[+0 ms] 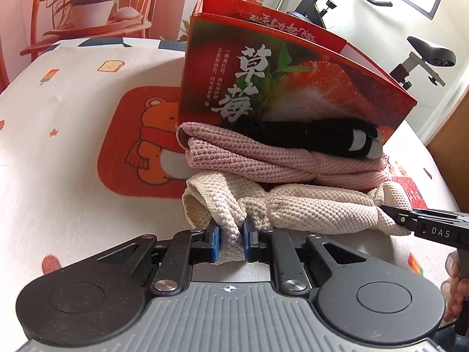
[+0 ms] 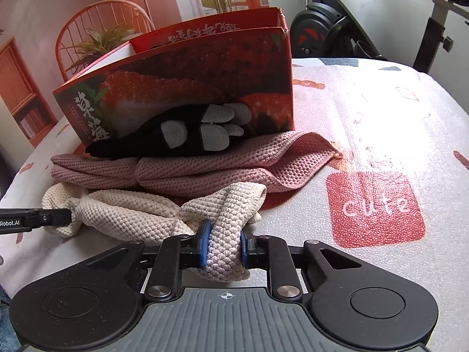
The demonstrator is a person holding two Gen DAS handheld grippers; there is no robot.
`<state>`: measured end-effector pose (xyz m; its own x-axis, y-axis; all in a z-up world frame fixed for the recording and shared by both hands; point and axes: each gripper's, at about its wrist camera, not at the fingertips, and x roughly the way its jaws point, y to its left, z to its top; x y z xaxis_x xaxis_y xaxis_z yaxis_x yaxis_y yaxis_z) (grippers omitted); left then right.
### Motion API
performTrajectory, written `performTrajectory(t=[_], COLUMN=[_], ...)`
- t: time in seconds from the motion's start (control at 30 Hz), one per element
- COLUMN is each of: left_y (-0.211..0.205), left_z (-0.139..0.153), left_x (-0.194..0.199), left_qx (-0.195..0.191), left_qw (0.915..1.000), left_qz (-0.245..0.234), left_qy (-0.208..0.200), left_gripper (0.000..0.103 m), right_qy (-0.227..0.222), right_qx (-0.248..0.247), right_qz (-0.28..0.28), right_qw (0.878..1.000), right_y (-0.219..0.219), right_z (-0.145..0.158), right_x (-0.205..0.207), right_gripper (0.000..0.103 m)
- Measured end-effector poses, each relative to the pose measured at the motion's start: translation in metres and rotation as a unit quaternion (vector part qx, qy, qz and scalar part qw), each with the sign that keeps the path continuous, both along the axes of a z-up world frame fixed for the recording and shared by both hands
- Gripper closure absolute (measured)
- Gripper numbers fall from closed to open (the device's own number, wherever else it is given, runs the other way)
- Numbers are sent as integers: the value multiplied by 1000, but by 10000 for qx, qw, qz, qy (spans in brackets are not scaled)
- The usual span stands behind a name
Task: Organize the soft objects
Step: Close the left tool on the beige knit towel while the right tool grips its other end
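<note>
A: Both tongs gripping?
B: Yes: left tongs [image 1: 231, 242] and right tongs [image 2: 224, 245] each pinch the cream towel [image 1: 293, 208], lying before the pink towel [image 1: 263, 158].
A: Black glove [image 2: 187, 136]?
B: Partly hidden against the strawberry box [image 1: 293, 73].

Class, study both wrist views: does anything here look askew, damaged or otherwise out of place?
Yes. The cream towel is bunched and twisted, not folded, with the left claw and right claw each pinching an end. The black glove lies wedged between the pink towel and the strawberry box, whose top corner looks torn.
</note>
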<state>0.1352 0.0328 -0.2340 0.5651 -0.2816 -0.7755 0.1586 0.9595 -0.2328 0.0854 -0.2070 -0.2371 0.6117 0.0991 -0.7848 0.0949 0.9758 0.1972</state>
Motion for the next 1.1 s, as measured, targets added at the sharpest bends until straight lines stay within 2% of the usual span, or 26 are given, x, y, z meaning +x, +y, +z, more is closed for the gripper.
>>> performTrajectory(t=[0.3, 0.53, 1.1], left_y=[-5, -4, -6], left_z=[2, 3, 0], left_x=[-17, -27, -27], left_qx=[158, 117, 140], left_qw=[9999, 9999, 9999], left_qz=[-60, -69, -71], left_qy=[8, 79, 58], left_gripper=[86, 86, 86], right_qy=[40, 144, 174], right_qx=[-63, -93, -113], right_qz=[21, 49, 76], right_qw=[10000, 9998, 9998], right_y=[6, 8, 7], right_z=[4, 7, 3], right_x=[-19, -29, -28], right_gripper=[85, 85, 84])
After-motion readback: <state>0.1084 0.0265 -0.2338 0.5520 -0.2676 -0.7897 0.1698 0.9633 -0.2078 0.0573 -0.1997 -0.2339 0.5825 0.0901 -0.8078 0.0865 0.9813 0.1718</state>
